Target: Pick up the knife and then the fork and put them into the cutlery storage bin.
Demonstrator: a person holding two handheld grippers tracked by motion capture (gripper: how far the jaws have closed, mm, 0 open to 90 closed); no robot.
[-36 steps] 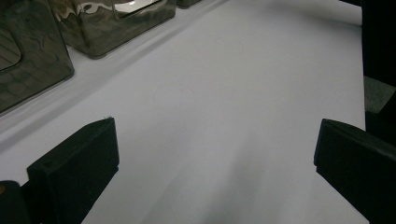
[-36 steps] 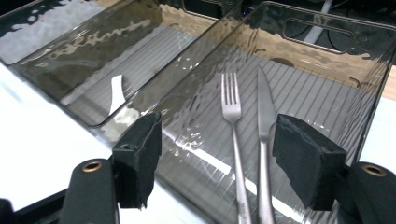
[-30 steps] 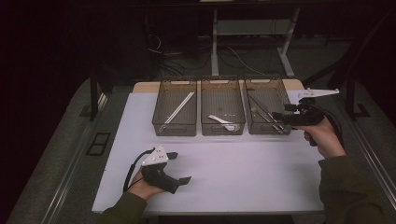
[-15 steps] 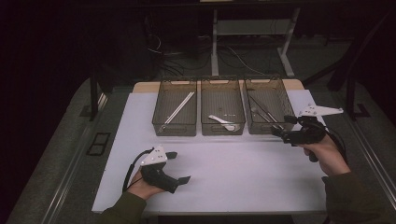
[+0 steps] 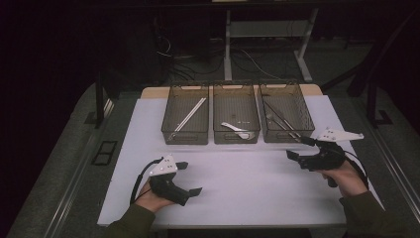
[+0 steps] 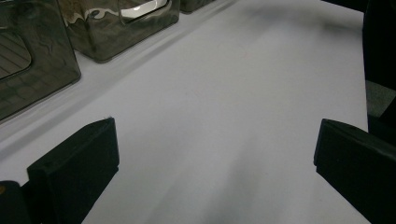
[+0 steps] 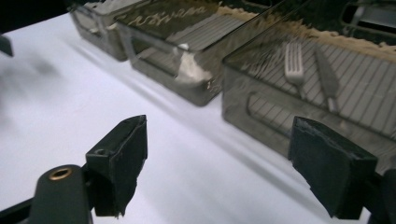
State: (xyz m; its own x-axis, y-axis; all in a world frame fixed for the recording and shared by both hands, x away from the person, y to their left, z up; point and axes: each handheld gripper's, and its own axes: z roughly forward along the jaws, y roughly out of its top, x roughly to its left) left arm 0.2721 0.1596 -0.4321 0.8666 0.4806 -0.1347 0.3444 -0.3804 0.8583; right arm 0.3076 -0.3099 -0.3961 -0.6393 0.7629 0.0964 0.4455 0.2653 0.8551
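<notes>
Three dark mesh bins are sitting side by side at the far edge of the white surface (image 5: 237, 183), and each is already holding cutlery. Pale chopsticks (image 5: 190, 114) are lying slantwise in the left bin (image 5: 185, 136), a white spoon (image 5: 236, 129) is resting in the middle bin (image 5: 236, 138), and a fork (image 7: 293, 63) with a knife (image 7: 328, 79) beside it is lying in the right bin (image 5: 287, 135). Nothing loose is lying on the sheet in front of the bins, so the sorting seems to be finished or nearly so; whether more pieces are waiting off the surface cannot be told.

Right hand-held gripper (image 5: 298, 148) is hovering low over the sheet just in front of the right bin; its jaws have just been opening and are now standing wide apart with nothing between them, as the right gripper view shows. Left hand-held gripper (image 5: 190, 177) is resting near the front left part of the sheet, well apart from the bins, its jaws also spread wide and empty.

Judging from this, what is left is at most drawing both hands back to rest.
</notes>
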